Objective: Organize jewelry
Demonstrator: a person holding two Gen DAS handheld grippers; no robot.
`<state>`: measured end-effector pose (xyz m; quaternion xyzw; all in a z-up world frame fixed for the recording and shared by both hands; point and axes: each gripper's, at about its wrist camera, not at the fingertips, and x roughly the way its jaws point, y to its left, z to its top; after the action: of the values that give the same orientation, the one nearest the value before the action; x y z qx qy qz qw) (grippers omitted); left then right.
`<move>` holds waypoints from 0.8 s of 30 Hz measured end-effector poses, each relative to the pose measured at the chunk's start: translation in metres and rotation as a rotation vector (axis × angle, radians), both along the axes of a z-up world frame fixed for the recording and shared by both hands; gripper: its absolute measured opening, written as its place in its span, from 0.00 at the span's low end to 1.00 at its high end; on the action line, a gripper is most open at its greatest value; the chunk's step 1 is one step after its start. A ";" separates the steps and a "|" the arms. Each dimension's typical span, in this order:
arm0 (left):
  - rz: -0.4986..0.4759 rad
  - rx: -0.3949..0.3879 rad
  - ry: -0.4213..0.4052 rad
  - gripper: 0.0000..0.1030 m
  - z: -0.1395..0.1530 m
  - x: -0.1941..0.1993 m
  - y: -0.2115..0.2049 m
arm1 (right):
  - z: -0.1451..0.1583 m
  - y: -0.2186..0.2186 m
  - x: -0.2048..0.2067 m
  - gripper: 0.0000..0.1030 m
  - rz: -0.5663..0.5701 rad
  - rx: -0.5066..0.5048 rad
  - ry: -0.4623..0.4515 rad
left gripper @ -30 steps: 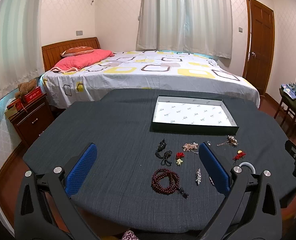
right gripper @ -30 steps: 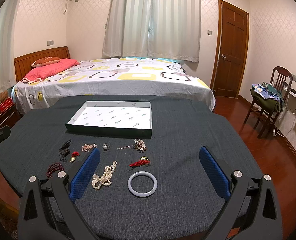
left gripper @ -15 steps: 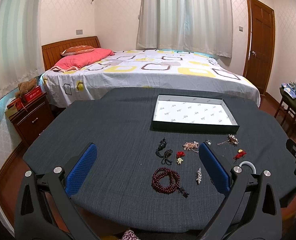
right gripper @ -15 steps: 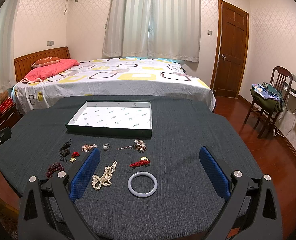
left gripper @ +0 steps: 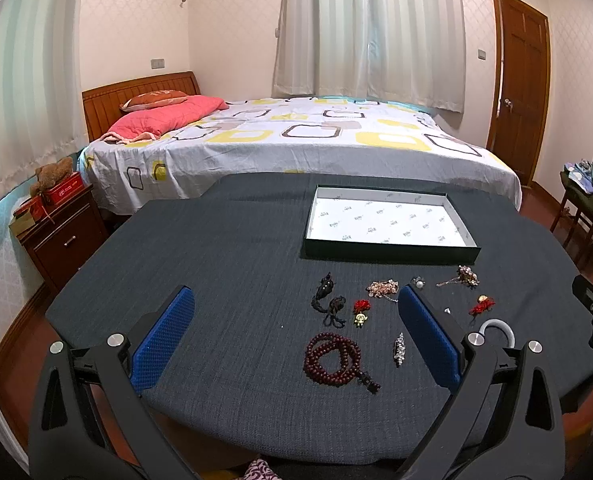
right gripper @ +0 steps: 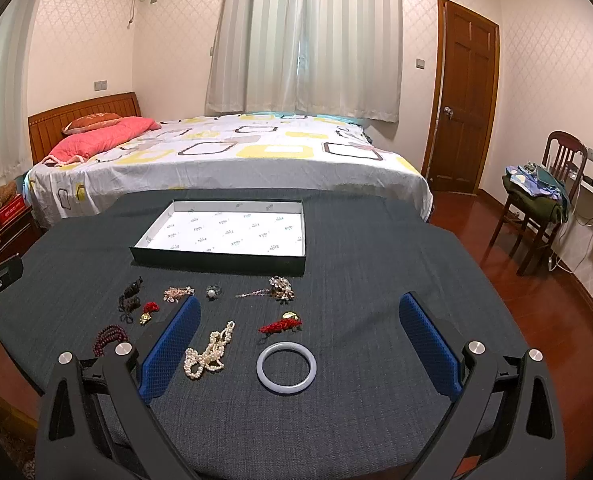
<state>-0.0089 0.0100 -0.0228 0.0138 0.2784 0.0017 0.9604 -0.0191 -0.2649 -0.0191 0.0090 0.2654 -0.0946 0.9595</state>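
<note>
On the bench, nothing has shifted over the last second: both the left hand-held gripper and the right hand-held gripper hover spread wide, grasping nothing. Every piece, from the bead bracelet to the pearl necklace and white bangle, lies in front of the tray, which holds nothing. Sorting has evidently not begun.

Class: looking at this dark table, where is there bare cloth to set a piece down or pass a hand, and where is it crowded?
Bare cloth lies left of the tray, and right of the white bangle. The tray's floor is bare too. It is crowded in front of the tray, from the dark bead bracelet across to the pearl strand.
</note>
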 end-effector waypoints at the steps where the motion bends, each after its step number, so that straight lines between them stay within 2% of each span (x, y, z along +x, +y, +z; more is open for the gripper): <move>1: 0.001 -0.001 0.002 0.96 0.000 0.000 0.000 | -0.002 -0.002 0.001 0.94 -0.001 0.003 0.002; 6: 0.000 0.012 0.022 0.96 -0.003 0.009 -0.002 | -0.014 -0.007 0.006 0.94 -0.005 0.017 0.021; 12: 0.003 0.012 0.080 0.96 -0.027 0.025 0.003 | -0.045 -0.012 0.020 0.94 0.020 0.060 0.073; 15: 0.011 0.000 0.138 0.96 -0.047 0.038 0.008 | -0.067 -0.016 0.031 0.94 0.034 0.078 0.125; 19: 0.002 -0.052 0.238 0.96 -0.074 0.058 0.012 | -0.095 -0.020 0.044 0.94 0.034 0.081 0.179; 24: -0.012 -0.066 0.302 0.96 -0.095 0.074 0.009 | -0.125 -0.025 0.063 0.93 0.039 0.107 0.252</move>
<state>0.0655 0.0187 -0.1182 -0.0163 0.4194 -0.0152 0.9075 0.0442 -0.2900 -0.1440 0.0432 0.3886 -0.0622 0.9183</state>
